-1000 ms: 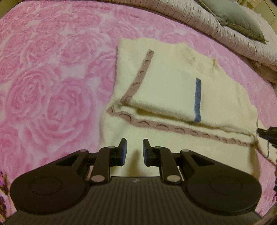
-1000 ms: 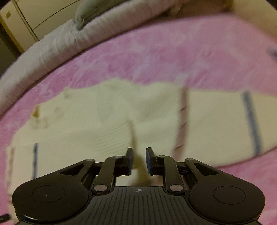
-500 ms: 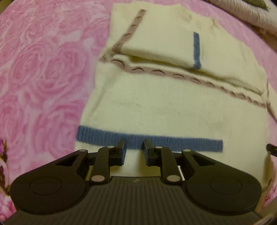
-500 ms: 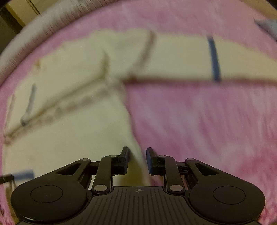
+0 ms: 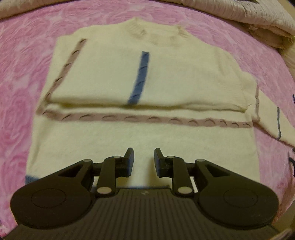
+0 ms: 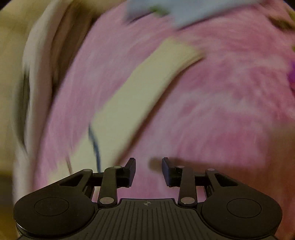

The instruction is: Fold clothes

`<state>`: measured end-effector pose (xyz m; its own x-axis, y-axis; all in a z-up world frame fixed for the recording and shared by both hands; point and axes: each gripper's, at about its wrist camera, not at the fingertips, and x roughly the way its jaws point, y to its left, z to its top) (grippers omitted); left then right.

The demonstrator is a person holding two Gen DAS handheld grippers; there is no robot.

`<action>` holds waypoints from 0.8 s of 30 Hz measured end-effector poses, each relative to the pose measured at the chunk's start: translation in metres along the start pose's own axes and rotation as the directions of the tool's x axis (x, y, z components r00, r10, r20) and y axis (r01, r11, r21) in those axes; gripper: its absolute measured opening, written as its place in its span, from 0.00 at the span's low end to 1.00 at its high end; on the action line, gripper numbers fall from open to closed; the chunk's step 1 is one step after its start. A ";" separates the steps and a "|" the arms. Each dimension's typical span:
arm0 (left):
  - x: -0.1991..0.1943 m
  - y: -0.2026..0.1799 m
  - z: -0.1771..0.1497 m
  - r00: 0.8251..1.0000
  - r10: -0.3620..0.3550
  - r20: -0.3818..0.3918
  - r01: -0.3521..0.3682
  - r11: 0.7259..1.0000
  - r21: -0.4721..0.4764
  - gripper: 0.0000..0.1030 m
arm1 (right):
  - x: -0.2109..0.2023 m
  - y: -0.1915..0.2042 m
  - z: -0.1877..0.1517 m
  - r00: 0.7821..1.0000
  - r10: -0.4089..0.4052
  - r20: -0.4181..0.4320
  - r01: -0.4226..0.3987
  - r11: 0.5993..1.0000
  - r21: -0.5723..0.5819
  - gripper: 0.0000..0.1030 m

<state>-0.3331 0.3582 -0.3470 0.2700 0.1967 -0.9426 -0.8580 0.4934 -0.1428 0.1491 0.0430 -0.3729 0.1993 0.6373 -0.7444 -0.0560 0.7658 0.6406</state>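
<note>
A cream knit sweater with a mauve stripe and blue stripes lies flat on a pink rose-patterned bedspread, one sleeve folded across its chest. My left gripper is open and empty, hovering over the sweater's lower body near the hem. The other sleeve stretches out to the right. In the blurred right wrist view that cream sleeve runs diagonally over the bedspread. My right gripper is open and empty, just right of the sleeve's near end.
A beige quilted cover is bunched along the far edge of the bed. A light blue cloth lies at the top of the right wrist view. Pale bedding fills the left of that view.
My left gripper swung back to face the sweater square-on, over its lower body. My right gripper moved off the sweater's body toward the outstretched sleeve, and its jaws opened a little wider.
</note>
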 end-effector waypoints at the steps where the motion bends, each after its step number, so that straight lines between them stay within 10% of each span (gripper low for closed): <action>1: 0.002 -0.002 0.002 1.000 0.003 0.000 -0.003 1.000 -0.001 0.18 | 0.001 -0.012 0.011 0.999 0.041 0.034 -0.043 0.996 0.076 0.34; 9: -0.002 0.018 0.014 0.999 0.037 0.021 -0.035 0.998 -0.057 0.18 | 0.023 -0.035 0.036 0.989 0.079 0.125 -0.109 0.960 0.258 0.25; 10: -0.003 0.022 0.014 0.999 0.040 0.023 -0.038 0.997 -0.070 0.18 | 0.024 -0.024 0.036 0.992 0.021 0.123 -0.045 0.979 0.200 0.04; 12: -0.006 0.031 0.014 0.999 0.042 0.025 -0.039 0.994 -0.101 0.18 | 0.020 0.017 0.029 0.979 -0.075 0.187 0.087 0.995 -0.055 0.04; 15: -0.015 0.043 0.007 0.999 0.031 0.036 -0.026 0.991 -0.132 0.18 | 0.002 0.109 -0.018 0.951 0.009 0.309 0.163 0.836 -0.524 0.03; 20: -0.024 0.059 -0.013 0.999 0.026 0.021 -0.021 0.981 -0.194 0.18 | -0.030 0.211 -0.166 0.960 0.280 0.011 -0.123 0.458 -0.880 0.04; 24: -0.027 0.073 -0.028 1.000 0.011 0.004 -0.010 0.967 -0.255 0.18 | -0.012 0.222 -0.279 0.966 0.053 -0.252 -0.257 0.234 -0.938 0.36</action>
<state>-0.4154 0.3647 -0.3401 0.2623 0.2053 -0.9429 -0.9435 0.2595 -0.2060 -0.1387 0.2295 -0.2744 -0.0566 0.6778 -0.7330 -0.9816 0.0963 0.1648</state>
